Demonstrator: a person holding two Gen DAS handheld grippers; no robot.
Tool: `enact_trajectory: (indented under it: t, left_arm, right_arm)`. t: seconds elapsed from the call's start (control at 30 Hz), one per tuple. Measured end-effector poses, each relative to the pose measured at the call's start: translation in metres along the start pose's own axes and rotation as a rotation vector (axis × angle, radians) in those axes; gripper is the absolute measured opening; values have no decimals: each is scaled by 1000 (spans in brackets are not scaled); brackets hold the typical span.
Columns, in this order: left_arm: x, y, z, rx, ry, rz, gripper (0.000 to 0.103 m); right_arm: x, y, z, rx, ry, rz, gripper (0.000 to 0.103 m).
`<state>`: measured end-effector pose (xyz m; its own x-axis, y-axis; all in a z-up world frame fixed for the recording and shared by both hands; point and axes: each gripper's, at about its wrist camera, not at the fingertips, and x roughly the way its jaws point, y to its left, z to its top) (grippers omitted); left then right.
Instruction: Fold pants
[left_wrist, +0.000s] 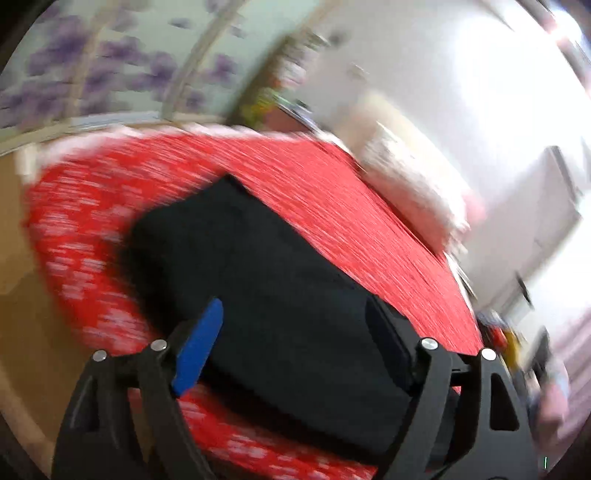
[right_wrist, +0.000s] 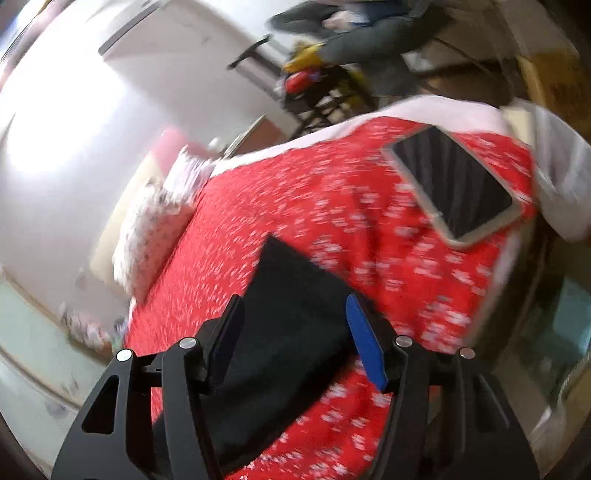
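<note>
- I see both frames motion-blurred; black pants (left_wrist: 266, 295) folded on red bed (left_wrist: 369, 206).
- Left gripper (left_wrist: 295, 343) fingers spread, empty.
- Right gripper (right_wrist: 295, 332) likewise; pants' near end hidden behind it.

The left claw (left_wrist: 295, 325) hangs wide open in its own wrist view, its blue-padded finger (left_wrist: 199, 347) at about 8 o'clock and its black-padded finger (left_wrist: 391, 347) at about 4 o'clock, well apart and gripping nothing. The right claw (right_wrist: 295, 339) is likewise spread in its wrist view, the black-padded finger (right_wrist: 225, 343) at 7 o'clock and the blue-padded finger (right_wrist: 365, 347) at 5 o'clock, with clear space between the pads. Both views are smeared by motion blur. Each claw's black linkage arms fan out from the lower frame edge.
</note>
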<state>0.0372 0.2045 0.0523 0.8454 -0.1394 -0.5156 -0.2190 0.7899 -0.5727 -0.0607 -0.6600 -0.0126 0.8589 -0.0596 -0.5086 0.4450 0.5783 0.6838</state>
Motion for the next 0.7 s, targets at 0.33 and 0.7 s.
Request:
enact_trajectory:
  t: [0.33, 0.7]
  left_arm:
    - [50, 36, -12, -140, 188, 32, 50]
    - [55, 11, -14, 16, 209, -19, 98]
  right_arm:
    - [78, 118, -76, -247, 451, 385, 60]
    - [143, 269, -204, -398, 816, 574, 90]
